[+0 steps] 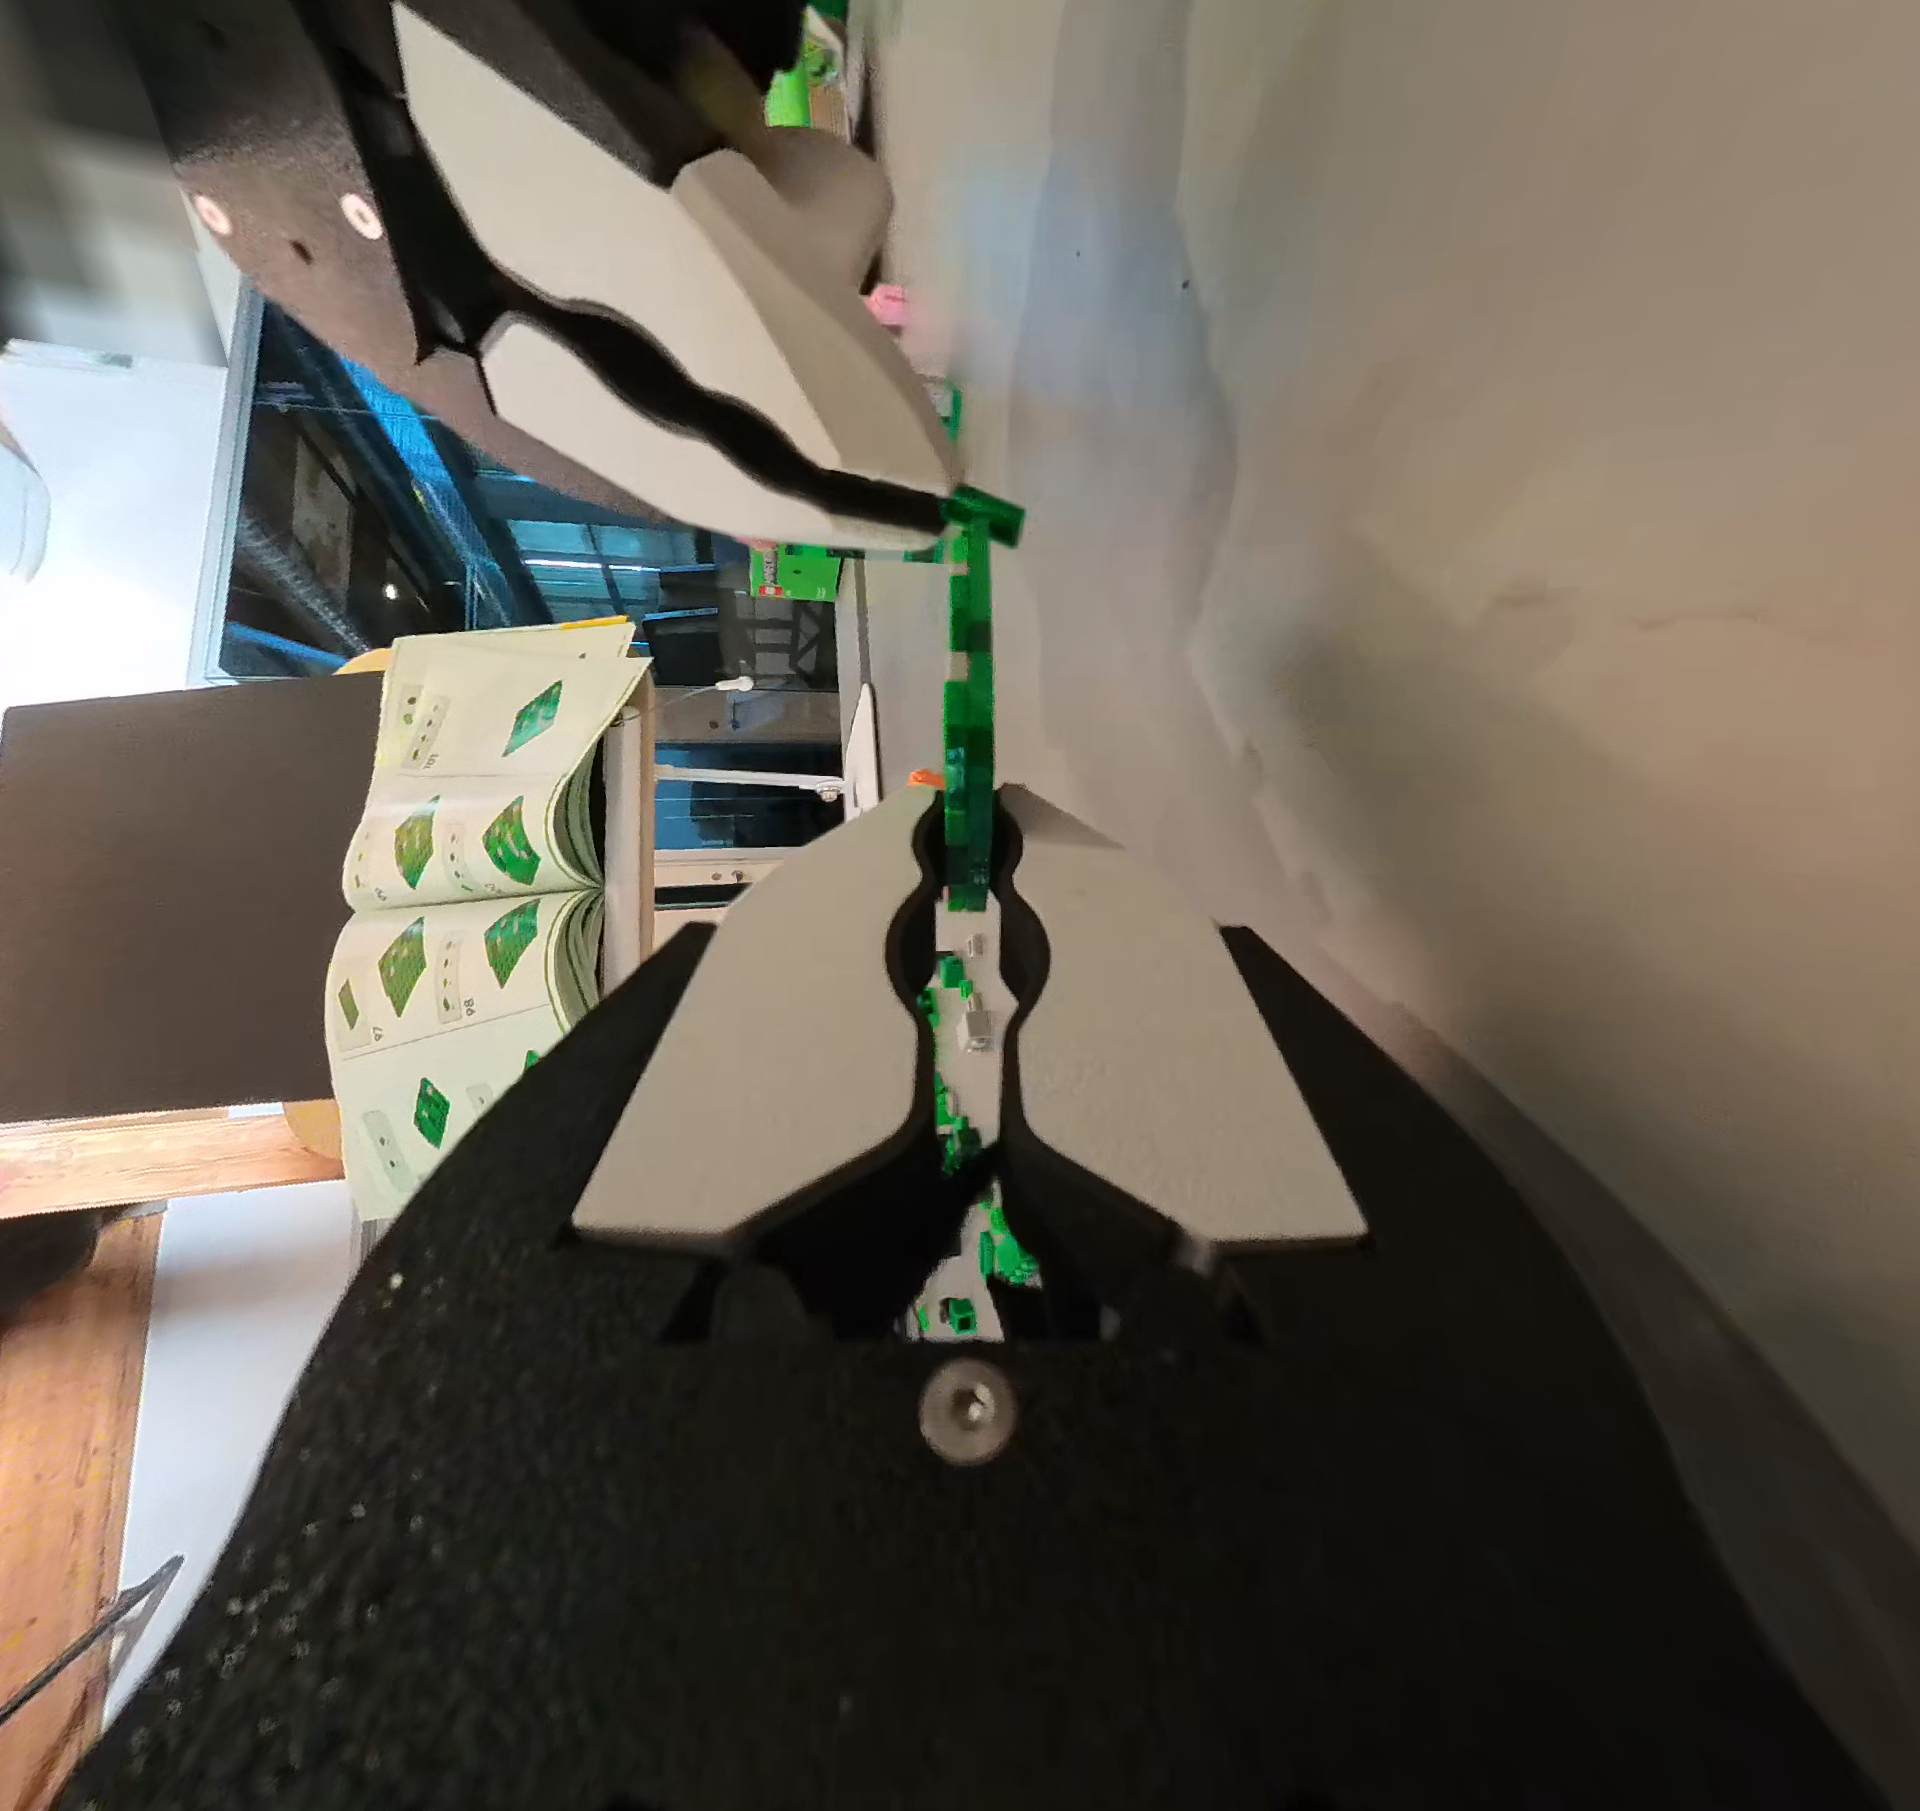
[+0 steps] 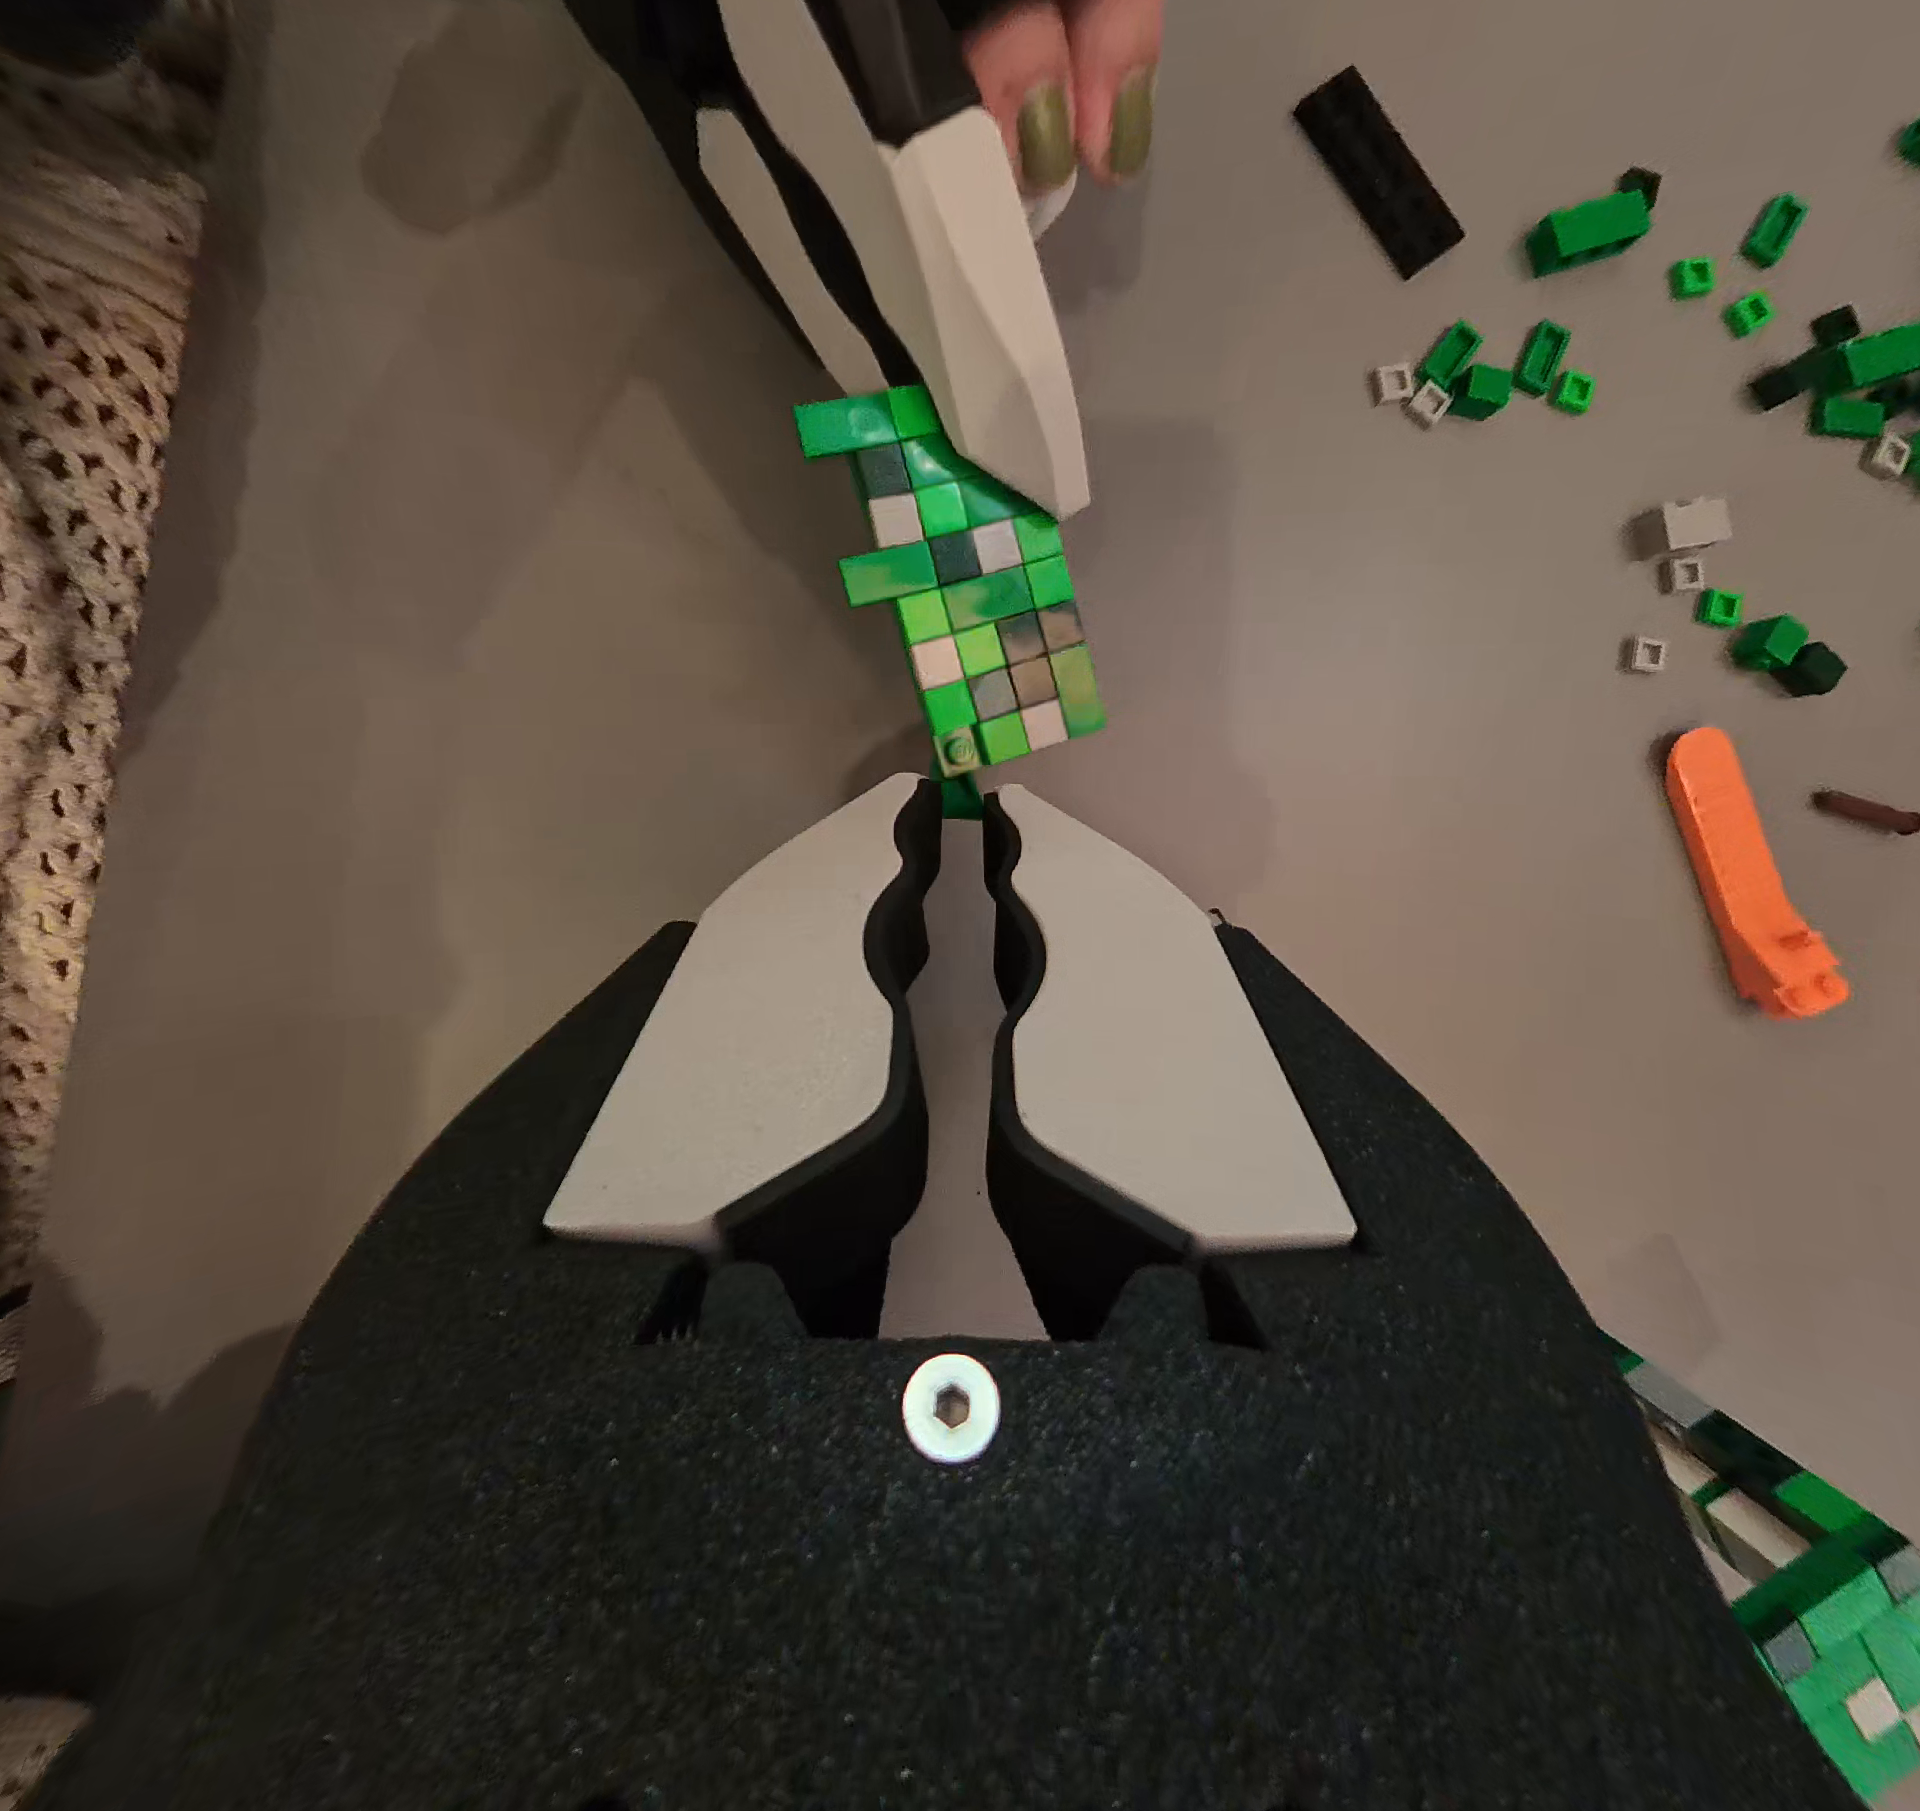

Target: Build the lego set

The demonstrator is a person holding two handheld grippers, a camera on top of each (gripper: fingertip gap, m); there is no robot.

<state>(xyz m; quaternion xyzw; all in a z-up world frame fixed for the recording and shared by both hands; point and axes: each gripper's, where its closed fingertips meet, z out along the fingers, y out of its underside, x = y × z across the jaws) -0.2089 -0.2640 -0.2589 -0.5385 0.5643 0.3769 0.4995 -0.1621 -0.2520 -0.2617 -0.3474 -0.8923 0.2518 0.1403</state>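
My left gripper (image 1: 971,826) clamps the thin green-and-grey tiled lego panel (image 2: 977,582) edge-on; right gripper (image 2: 961,793) pinches a small green brick (image 2: 958,793) at panel's 6 o'clock end. Light, stiff, prob. snaps apart; grip edges

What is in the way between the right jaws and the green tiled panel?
Nothing visible. The right gripper is already at the near end of the green tiled panel, pinching a small green piece there. The left gripper grips the far end.

panel (image 2: 971,577): your green, grey and white tiled strip | frame centre, held above the table | loose bricks (image 2: 1558,359): upper right
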